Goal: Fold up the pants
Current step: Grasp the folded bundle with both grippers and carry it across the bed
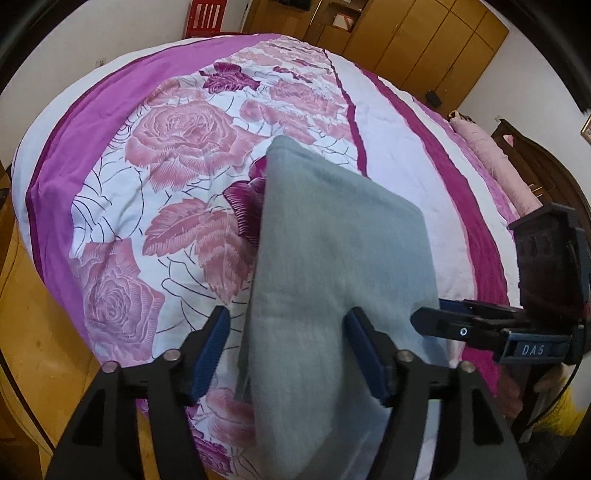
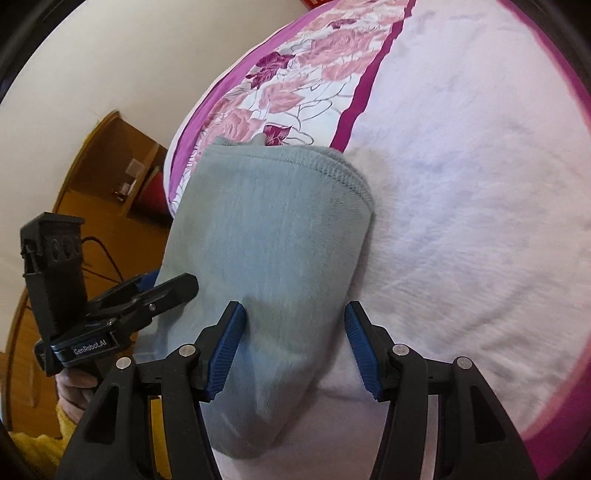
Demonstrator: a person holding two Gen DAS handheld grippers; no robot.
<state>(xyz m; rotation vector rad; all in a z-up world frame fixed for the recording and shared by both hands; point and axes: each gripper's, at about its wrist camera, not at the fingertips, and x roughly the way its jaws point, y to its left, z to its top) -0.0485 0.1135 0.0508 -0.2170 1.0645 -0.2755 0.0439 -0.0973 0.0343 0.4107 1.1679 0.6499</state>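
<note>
Grey-green folded pants (image 1: 332,240) lie on the flowered bedspread (image 1: 177,147), a stitched hem (image 2: 325,166) at their far end. My left gripper (image 1: 288,350) stands open over the near end; the cloth runs between its blue pads (image 1: 210,350), and the left pad stands apart from the cloth edge. My right gripper (image 2: 295,350) is also open astride the pants' other side, its right pad clear of the fabric. Each gripper shows in the other's view: the right gripper (image 1: 424,319) at the pants' right edge, the left gripper (image 2: 177,286) at their left edge.
The bed's near edge drops to a wooden floor (image 1: 33,332). Wooden wardrobes (image 1: 424,37) and a red chair (image 1: 205,18) stand beyond the bed. A pink pillow (image 1: 506,162) lies by the dark headboard (image 1: 543,162). A hand and a yellow sleeve (image 2: 33,450) hold the left gripper.
</note>
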